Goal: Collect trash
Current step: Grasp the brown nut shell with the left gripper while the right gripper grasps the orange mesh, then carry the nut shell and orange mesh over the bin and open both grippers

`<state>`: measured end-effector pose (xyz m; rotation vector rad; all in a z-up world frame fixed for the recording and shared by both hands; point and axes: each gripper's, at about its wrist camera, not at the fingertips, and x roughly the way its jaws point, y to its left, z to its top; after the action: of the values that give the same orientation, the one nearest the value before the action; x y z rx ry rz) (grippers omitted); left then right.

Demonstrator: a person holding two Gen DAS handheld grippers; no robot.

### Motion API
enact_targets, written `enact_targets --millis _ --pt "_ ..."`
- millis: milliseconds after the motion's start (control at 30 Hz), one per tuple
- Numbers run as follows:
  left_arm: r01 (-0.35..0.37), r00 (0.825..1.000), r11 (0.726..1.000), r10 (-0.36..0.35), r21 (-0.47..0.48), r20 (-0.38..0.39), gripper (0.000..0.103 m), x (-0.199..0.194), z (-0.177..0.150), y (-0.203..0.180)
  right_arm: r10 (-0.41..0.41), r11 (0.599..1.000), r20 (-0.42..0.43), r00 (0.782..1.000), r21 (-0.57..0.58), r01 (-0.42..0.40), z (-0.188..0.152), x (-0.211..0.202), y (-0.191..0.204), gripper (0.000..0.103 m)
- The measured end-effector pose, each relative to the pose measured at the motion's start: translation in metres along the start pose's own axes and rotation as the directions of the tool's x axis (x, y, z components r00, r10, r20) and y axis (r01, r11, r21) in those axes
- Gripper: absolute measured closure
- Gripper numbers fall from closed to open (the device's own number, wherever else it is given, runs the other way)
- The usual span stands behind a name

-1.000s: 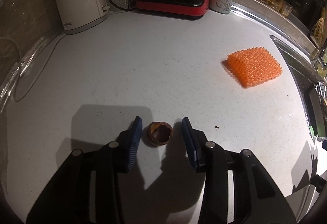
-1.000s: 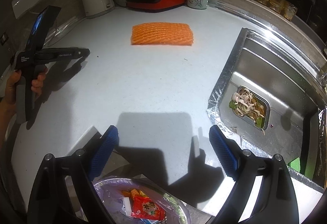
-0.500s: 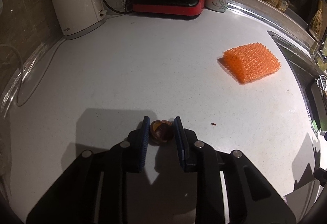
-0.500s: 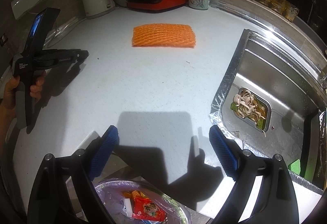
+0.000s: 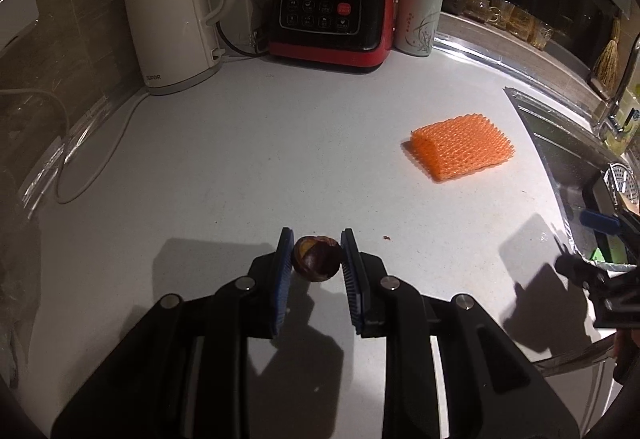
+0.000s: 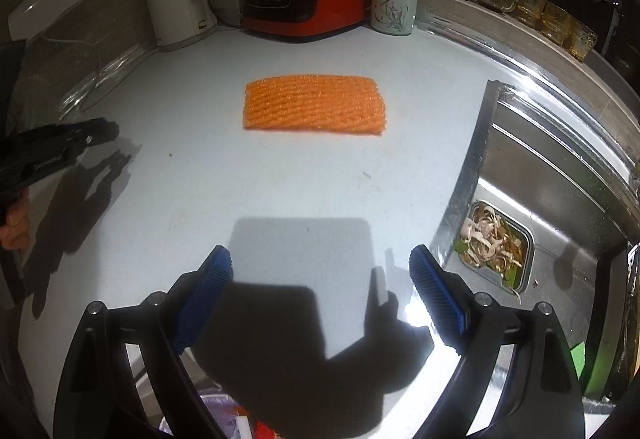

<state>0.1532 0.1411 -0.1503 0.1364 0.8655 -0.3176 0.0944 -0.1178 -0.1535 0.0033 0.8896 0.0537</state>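
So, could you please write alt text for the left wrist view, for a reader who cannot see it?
The left gripper holds a small dark brown nut shell between its blue pads, just above a white kitchen counter. An orange foam net lies to the right near the sink; a white kettle and a red and black blender stand at the back.

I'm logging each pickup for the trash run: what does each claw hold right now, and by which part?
The left claw pinches the small brown shell across its two sides, pads pressing. The right claw stands open and holds nothing.
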Motion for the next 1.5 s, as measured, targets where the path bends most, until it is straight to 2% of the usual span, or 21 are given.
enact_targets --millis 67,267,400,567,600,667,700,767,867,967,1167,1333,1500 --pt "0.005 1.000 1.000 -0.005 -0.014 -0.001 0.079 -0.007 -0.003 -0.001 -0.009 1.000 0.011 1.000 -0.008 0.009 0.017 0.011 0.002 0.008" --pt "0.027 0.999 0.998 -0.029 -0.060 -0.017 0.079 -0.020 -0.016 0.000 -0.023 1.000 0.016 1.000 -0.012 0.023 0.061 0.048 0.015 0.006" --pt "0.036 0.999 0.998 -0.038 -0.061 -0.027 0.079 -0.024 -0.024 -0.005 -0.047 0.998 0.001 0.999 0.036 0.047 0.080 0.072 0.018 0.004" --pt "0.041 0.999 0.997 -0.043 -0.061 -0.031 0.079 -0.027 -0.028 -0.009 -0.010 0.996 -0.018 1.000 0.089 0.011 0.092 0.095 0.016 0.006" --pt "0.038 0.999 0.998 -0.040 -0.059 -0.030 0.079 -0.028 -0.029 -0.010 -0.007 0.996 -0.019 1.000 0.089 0.008 0.093 0.098 0.017 0.010" --pt "0.034 0.999 0.998 -0.035 -0.054 -0.027 0.079 -0.031 -0.030 -0.011 -0.009 0.997 -0.009 1.000 0.078 0.010 0.095 0.097 0.018 0.027" --pt "0.029 0.999 0.998 -0.031 -0.055 -0.028 0.079 -0.032 -0.031 -0.011 -0.013 0.998 -0.007 1.000 0.069 0.014 0.095 0.096 0.019 0.032" --pt "0.027 0.999 0.998 -0.029 -0.061 -0.029 0.079 -0.035 -0.032 -0.010 0.011 0.998 -0.006 1.000 0.063 -0.011 0.096 0.095 0.018 0.058" --pt "0.026 0.999 0.997 -0.029 -0.078 -0.030 0.079 -0.038 -0.033 -0.008 0.042 0.996 0.002 0.999 0.075 -0.042 0.093 0.087 0.017 0.076" --pt "0.016 1.000 0.997 -0.018 -0.077 -0.022 0.079 -0.045 -0.033 -0.009 0.067 0.994 0.031 0.997 0.082 -0.070 0.084 0.067 0.014 0.080" --pt "0.015 1.000 0.997 -0.015 -0.076 0.004 0.079 -0.065 -0.036 -0.021 0.098 0.991 0.090 0.991 0.087 -0.106 0.048 0.008 0.011 0.080" --pt "0.036 0.999 0.996 -0.034 -0.085 0.031 0.079 -0.094 -0.051 -0.045 0.120 0.989 0.115 0.986 0.067 -0.129 -0.009 -0.053 0.015 0.080" --pt "0.043 0.998 0.996 -0.040 -0.072 0.047 0.079 -0.133 -0.083 -0.081 0.145 0.988 0.105 0.984 0.041 -0.150 -0.075 -0.109 0.015 0.080"
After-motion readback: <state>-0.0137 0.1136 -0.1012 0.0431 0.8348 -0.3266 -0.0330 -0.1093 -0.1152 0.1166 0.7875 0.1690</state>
